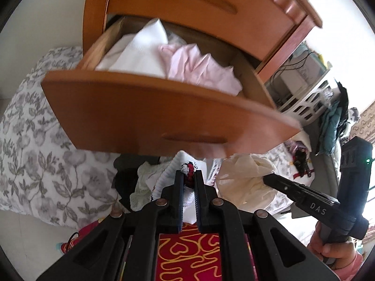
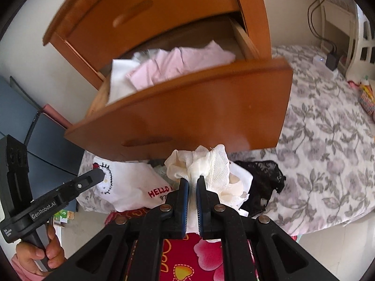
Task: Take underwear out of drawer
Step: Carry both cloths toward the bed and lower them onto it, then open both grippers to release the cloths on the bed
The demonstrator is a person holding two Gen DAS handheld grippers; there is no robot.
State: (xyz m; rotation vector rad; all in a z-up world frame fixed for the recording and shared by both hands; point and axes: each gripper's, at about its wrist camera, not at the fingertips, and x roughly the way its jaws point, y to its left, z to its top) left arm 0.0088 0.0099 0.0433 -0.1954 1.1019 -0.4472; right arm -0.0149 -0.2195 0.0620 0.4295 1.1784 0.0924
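Observation:
The wooden drawer [image 1: 152, 112] [image 2: 187, 107] stands pulled open, with a pink garment [image 1: 199, 68] [image 2: 178, 63] and a white one [image 1: 140, 51] [image 2: 119, 79] lying inside. Below the drawer front, my left gripper [image 1: 188, 174] [image 2: 99, 175] is shut on white Hello Kitty underwear [image 1: 168, 171] [image 2: 131, 187]. To its right, my right gripper [image 2: 192, 181] [image 1: 267, 178] is shut on cream lace underwear [image 2: 211, 164] [image 1: 241, 175]. Both pieces hang outside the drawer, over the bed's edge. A black lace piece [image 2: 264, 178] lies on the bed beside them.
A bed with a grey floral sheet [image 2: 328, 128] [image 1: 35, 152] runs under and beside the drawer. The upper drawer [image 1: 187, 0] is closed. A white slatted basket [image 1: 309, 98] and hanging clothes stand to one side. A red patterned rug [image 1: 187, 253] lies below. A hand [image 2: 46, 253] holds the left gripper's handle.

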